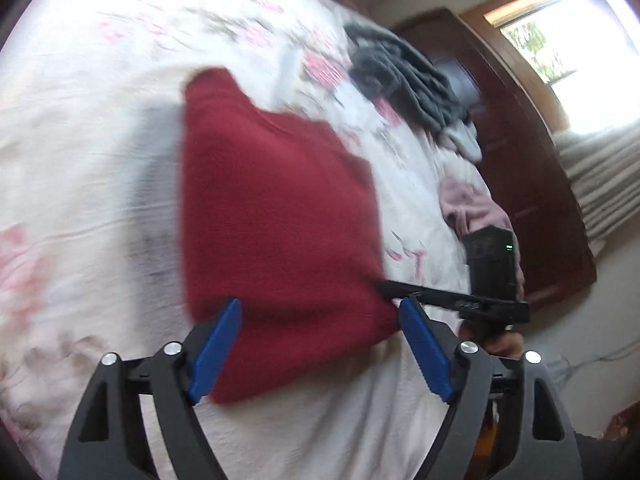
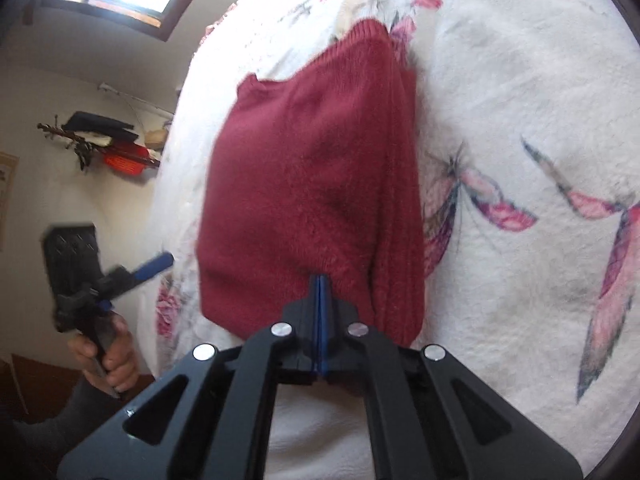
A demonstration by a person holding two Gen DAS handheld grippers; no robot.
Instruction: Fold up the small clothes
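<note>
A dark red knitted sweater (image 1: 280, 216) lies folded on the flowered bedspread (image 1: 100, 160), with its near edge a little off the bed. My right gripper (image 2: 320, 280) is shut on the sweater (image 2: 312, 184) at the middle of that near hem. In the left wrist view the right gripper (image 1: 384, 285) bites the hem from the right. My left gripper (image 1: 320, 314) is open just in front of the near edge, and its blue pads (image 1: 224, 344) stand apart on either side of the cloth without touching it. A hand (image 2: 110, 356) holds the left tool off the bed's side.
A heap of grey clothes (image 1: 404, 76) and a pink garment (image 1: 472, 204) lie at the far side of the bed. Dark wooden furniture (image 1: 528, 184) stands beyond them under a bright window (image 1: 568, 52). A wall rack (image 2: 108, 148) with objects hangs left of the bed.
</note>
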